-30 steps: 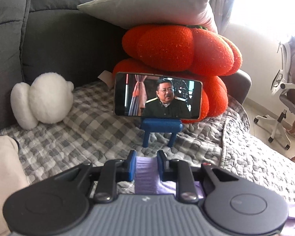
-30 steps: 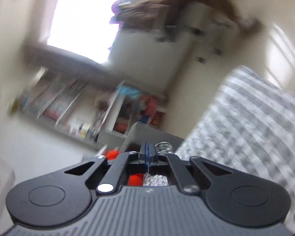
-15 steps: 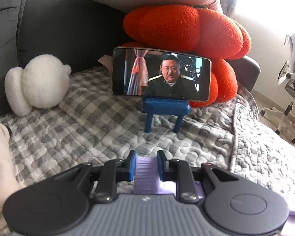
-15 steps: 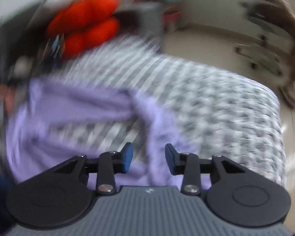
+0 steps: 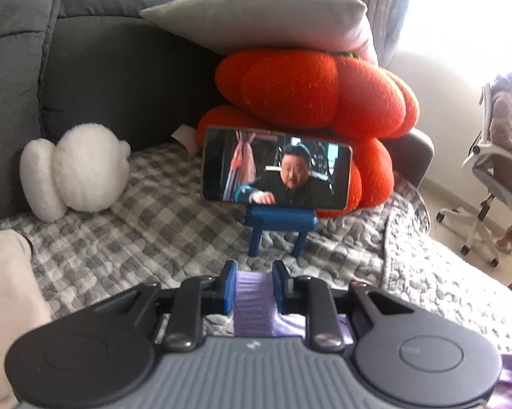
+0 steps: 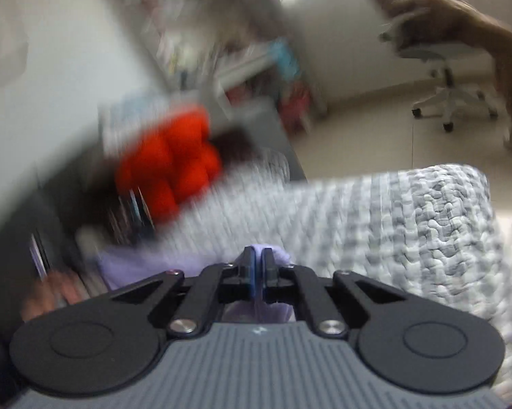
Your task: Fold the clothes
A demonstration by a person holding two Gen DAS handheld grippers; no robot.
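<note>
Grey sofa cushions (image 5: pixel 95 78) fill the back of my left wrist view, with a checked quilt (image 5: pixel 153 231) spread over the seat. I take the phone (image 5: pixel 276 168), propped on its blue stand (image 5: pixel 278 228) and playing a video, as my landmark. Far left of the phone, at the frame edge, lies a cream cloth (image 5: pixel 7 289); nearer, still left of it, sits a white plush toy (image 5: pixel 75 173). Behind and above the phone are red-orange cushions (image 5: pixel 310 92) with a grey pillow (image 5: pixel 266 17) on top. In front of the phone, my left tool (image 5: pixel 254 289) grips a ribbed strip of the lavender garment (image 5: pixel 252 303), its blue pads pressed on either side of the fabric. Right of the phone the quilt drops over the sofa edge, and beyond it stands a white office chair (image 5: pixel 494 170) with a person seated. My right wrist view is blurred; there my right tool (image 6: pixel 258 272) has just been closing, and its jaws now meet on a thin fold of the lavender garment (image 6: pixel 276 255), right of the smeared phone and cushions.
</note>
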